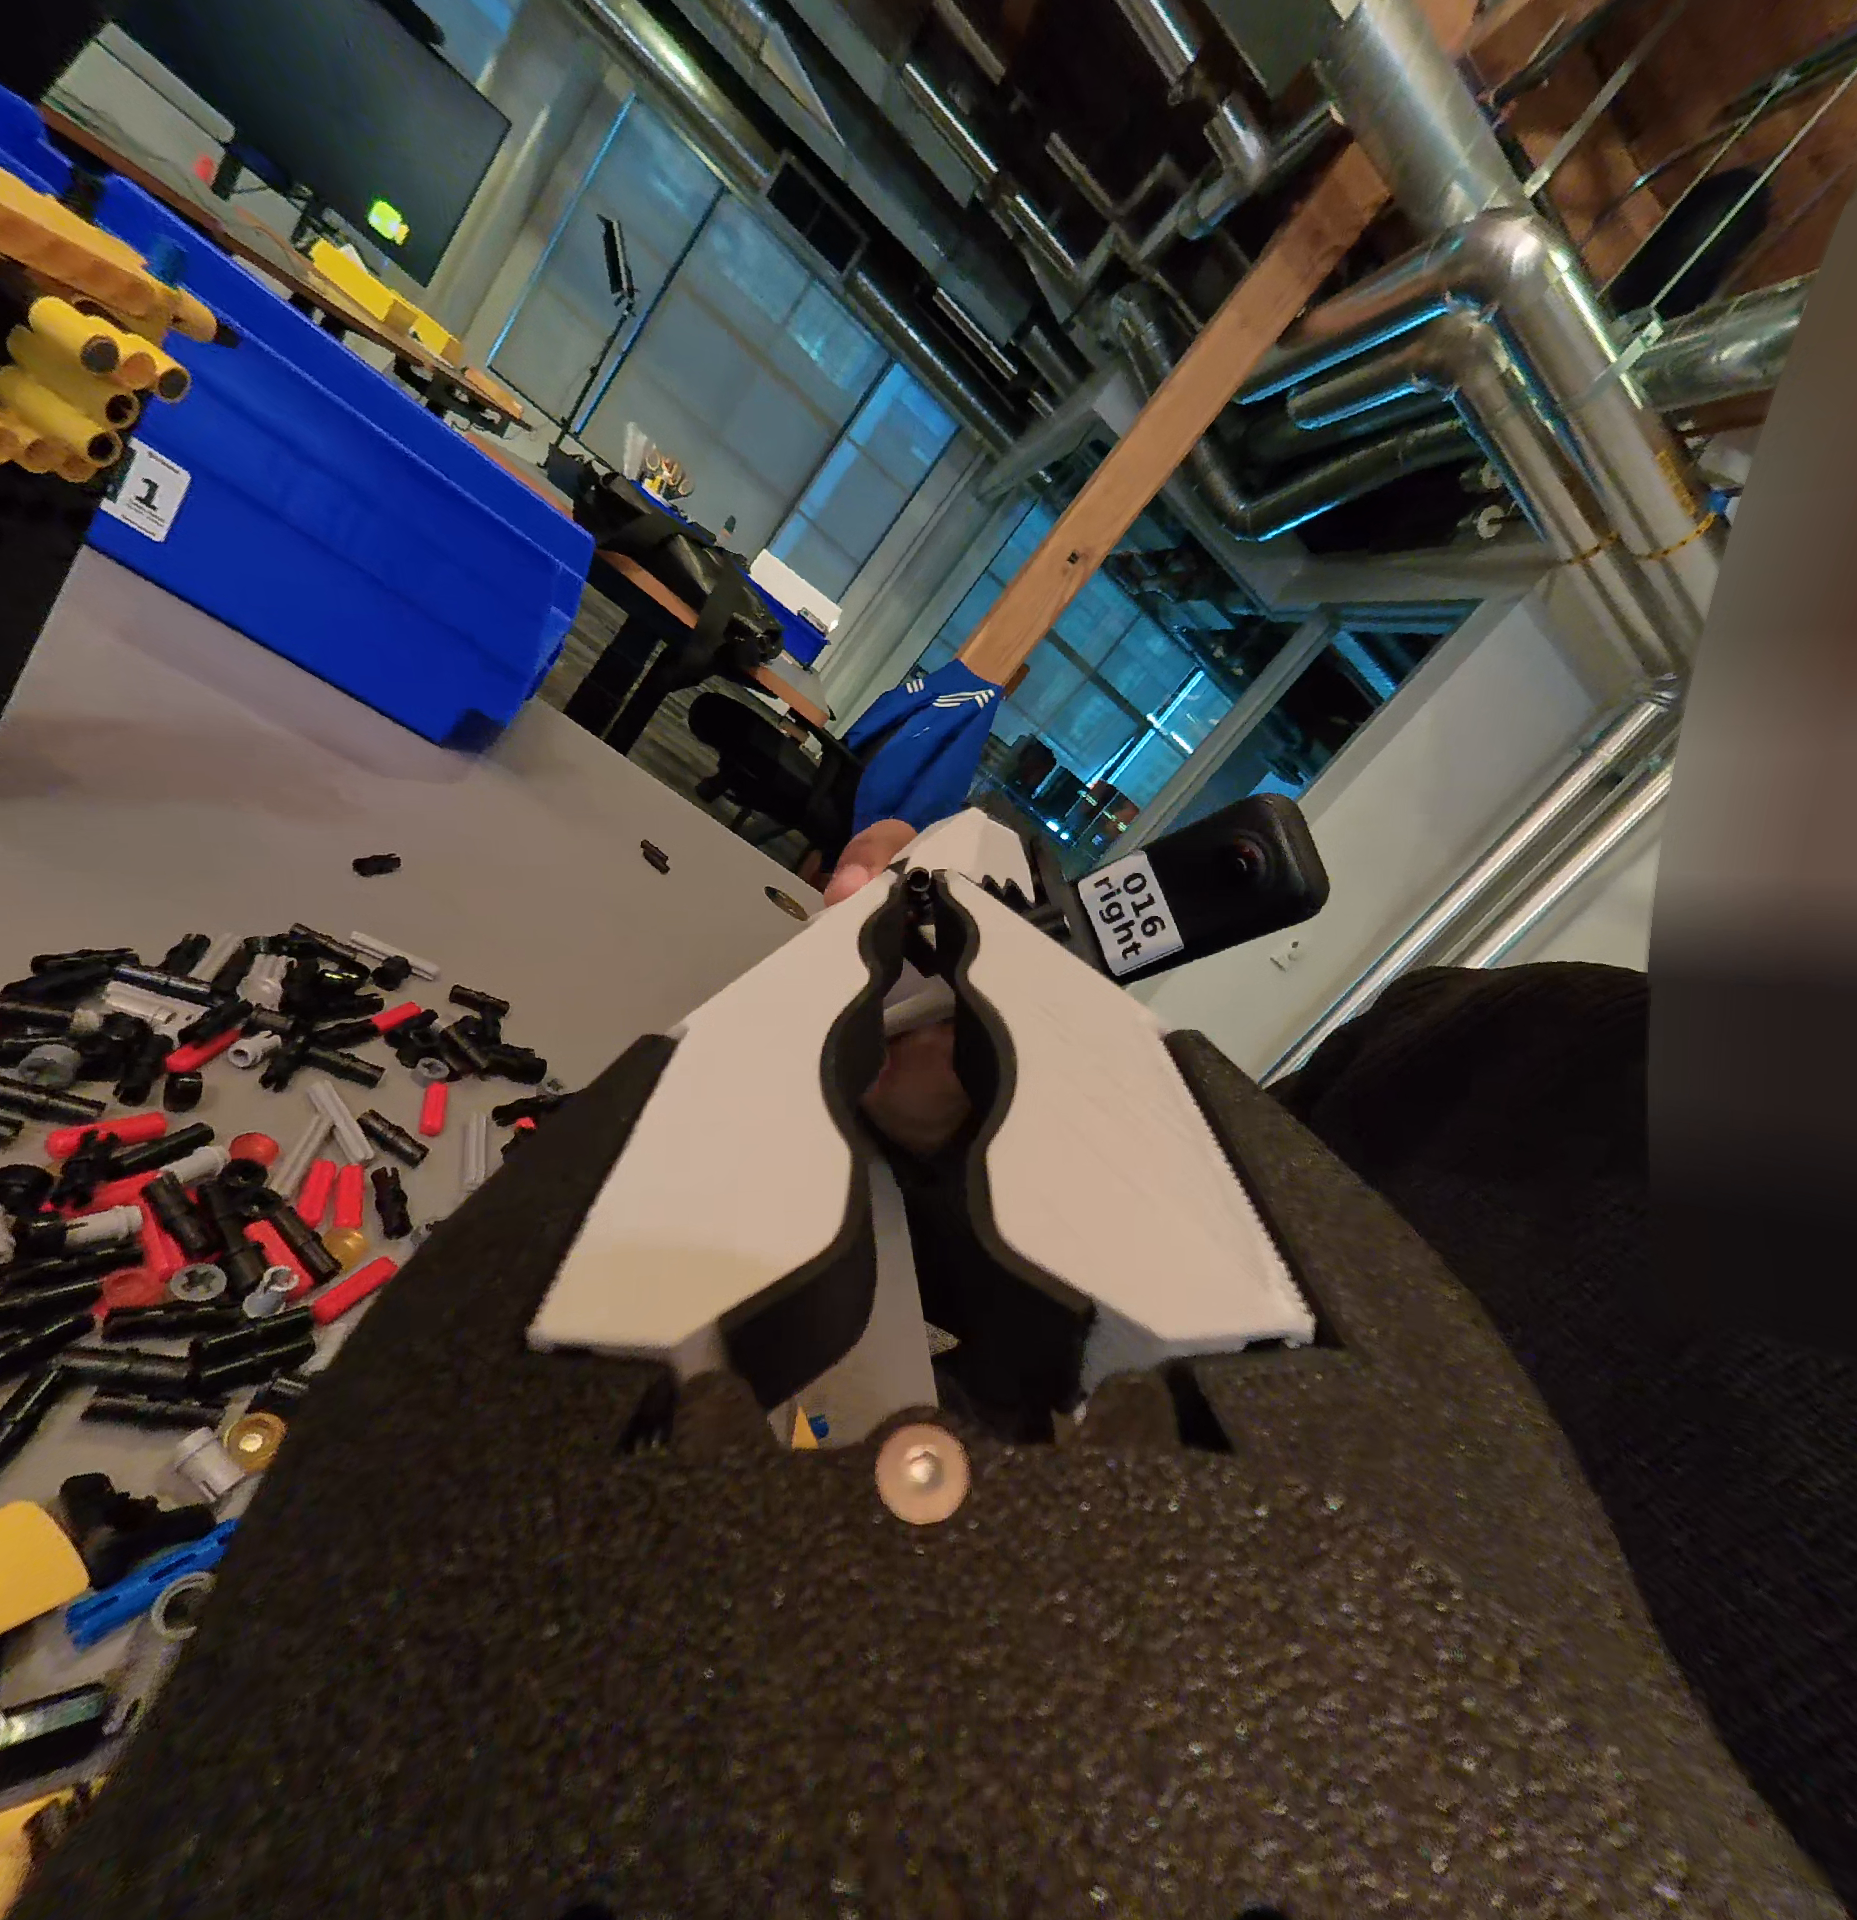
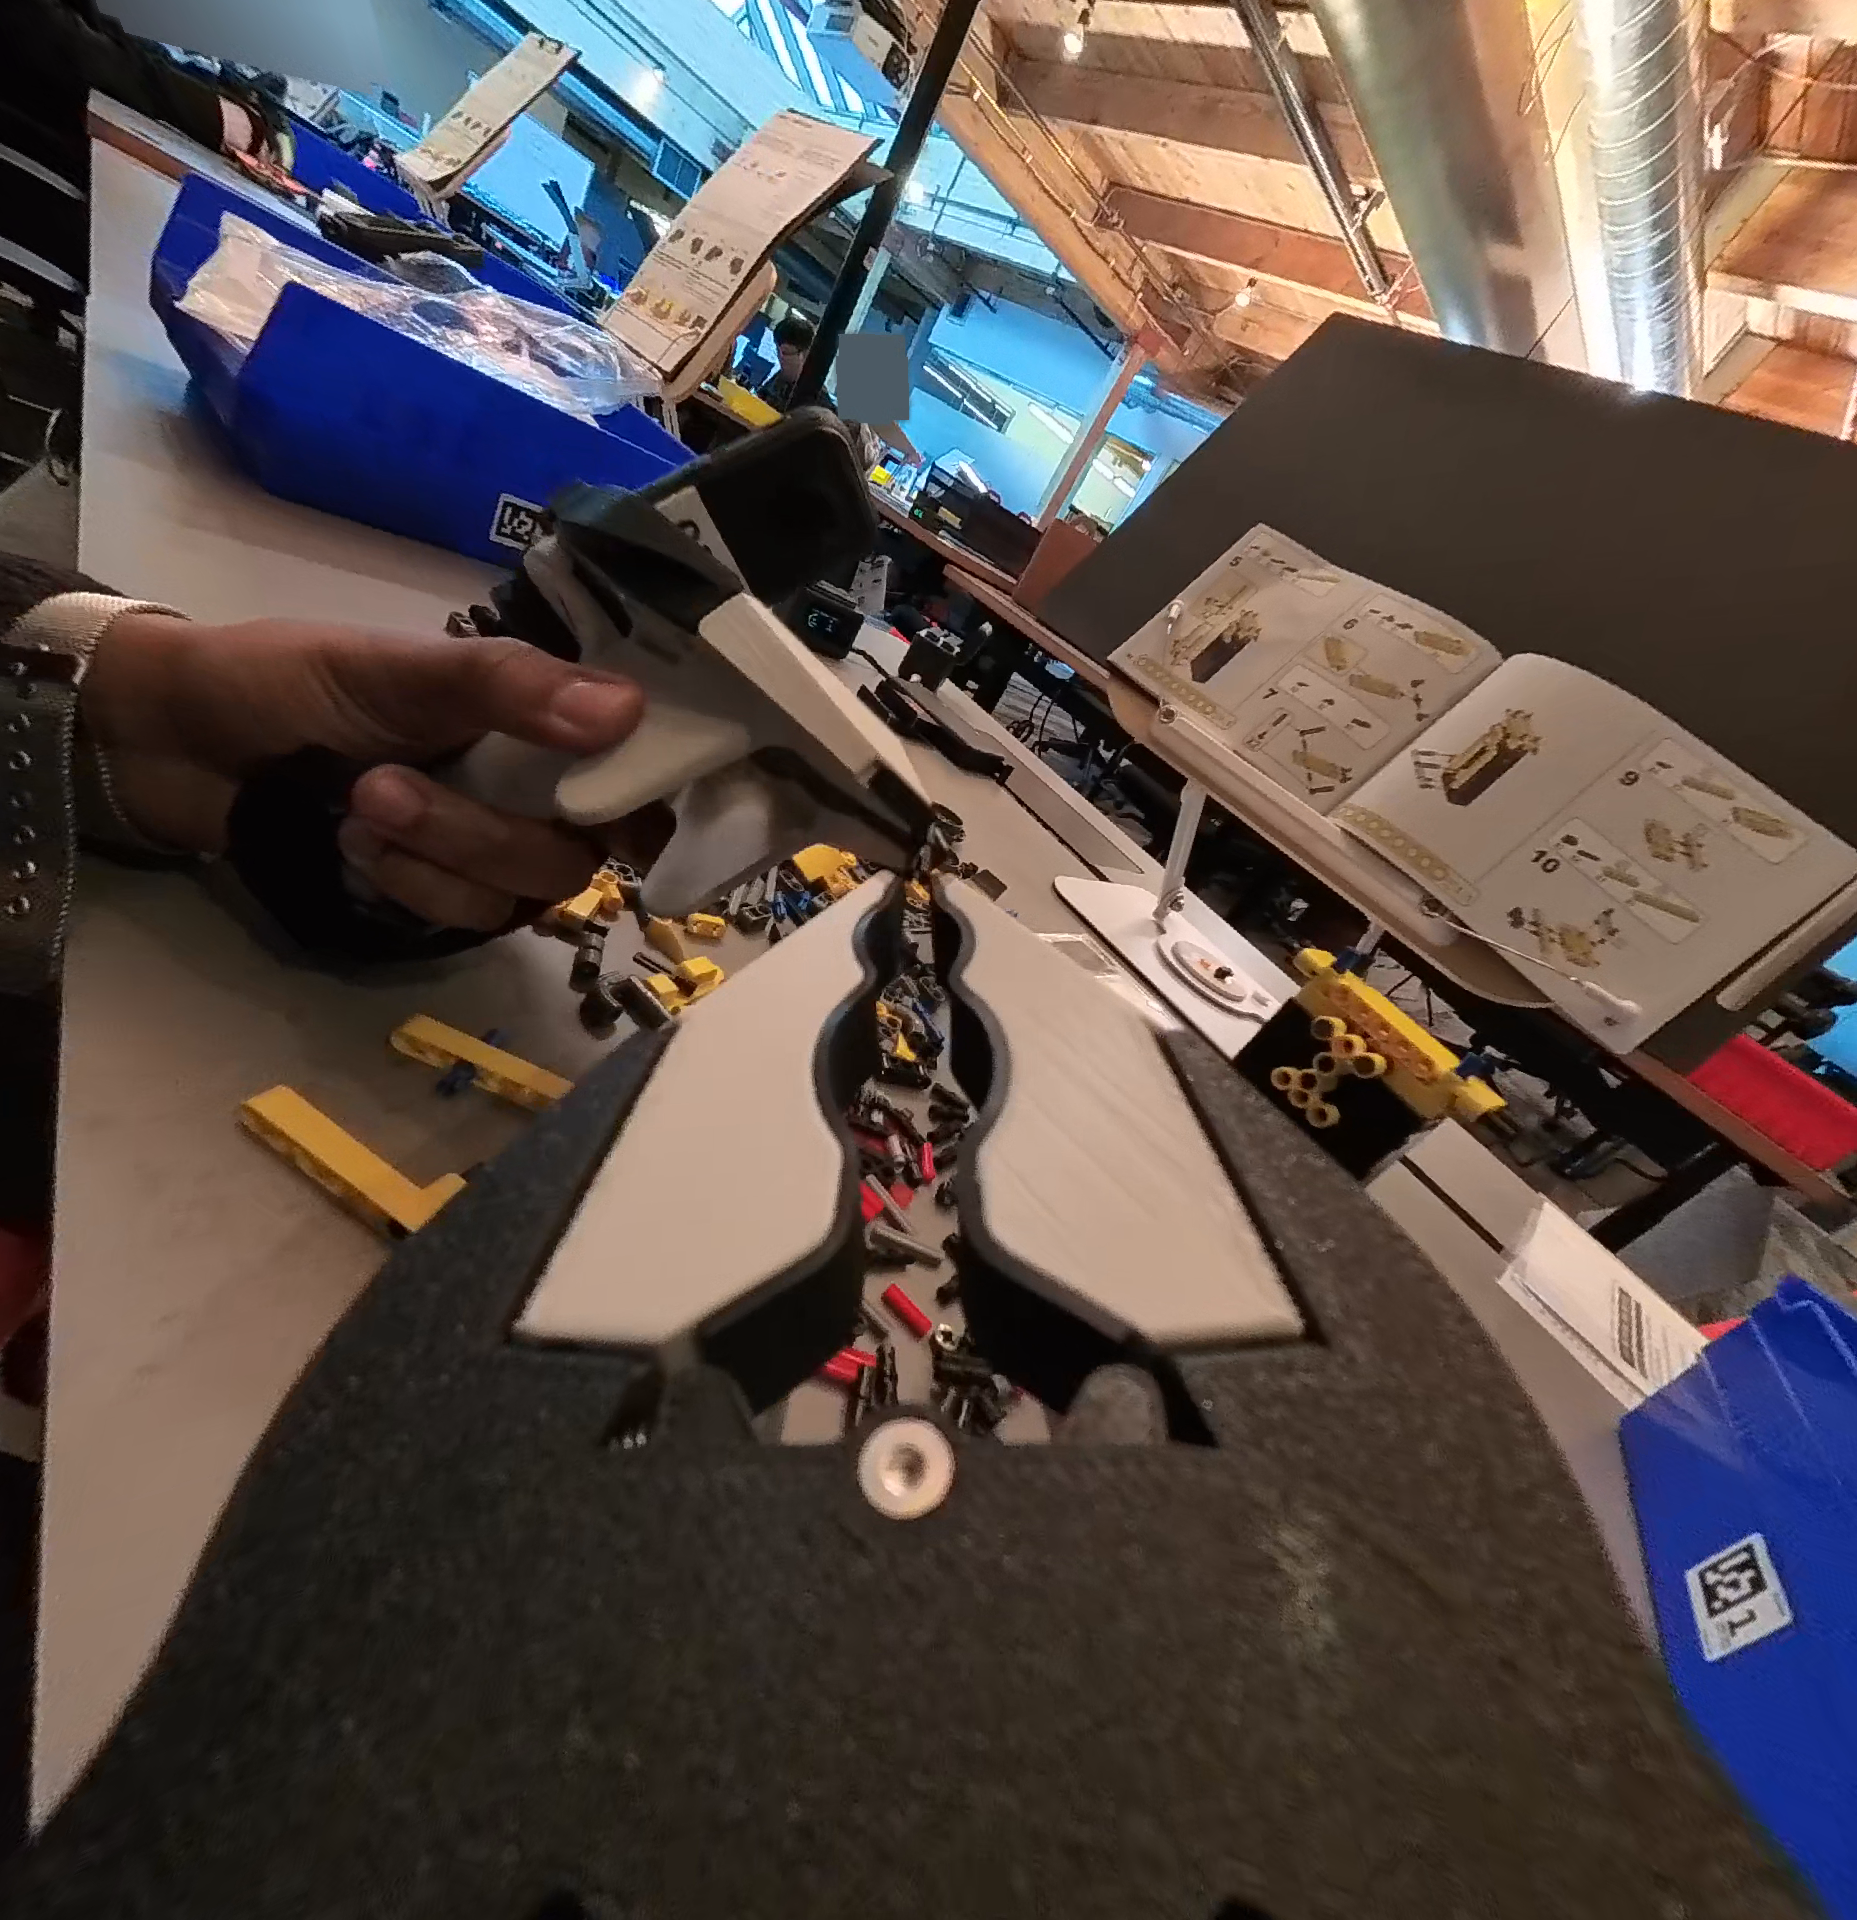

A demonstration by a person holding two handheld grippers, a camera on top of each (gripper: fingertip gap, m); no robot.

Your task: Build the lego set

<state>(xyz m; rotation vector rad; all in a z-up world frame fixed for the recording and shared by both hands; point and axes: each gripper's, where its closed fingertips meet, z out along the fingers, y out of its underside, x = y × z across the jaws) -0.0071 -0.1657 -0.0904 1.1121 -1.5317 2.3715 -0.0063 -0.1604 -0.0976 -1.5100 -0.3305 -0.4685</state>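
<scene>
My left gripper (image 1: 919,891) is shut on a small black pin (image 1: 919,883) at its very tips, held above the grey table (image 1: 280,790). My right gripper (image 2: 924,878) is nearly closed, and its tips meet the same small black pin (image 2: 921,857) from the opposite side. In the right wrist view a hand (image 2: 384,748) holds the left gripper (image 2: 919,826), which comes in from the left, tip to tip with mine. In the left wrist view the right gripper's white fingers (image 1: 971,844) and its black camera (image 1: 1236,862) sit just behind my tips.
A pile of black, red and grey pins (image 1: 176,1195) lies on the table below. Blue bins (image 1: 332,520) stand behind it. A yellow-and-black assembly (image 2: 1360,1070) stands beside an open instruction booklet (image 2: 1475,748) on a stand. Yellow beams (image 2: 352,1153) lie at the left, and another blue bin (image 2: 1786,1558) sits at the right. Only a small space, under 4 cm, lies between the two pairs of fingers.
</scene>
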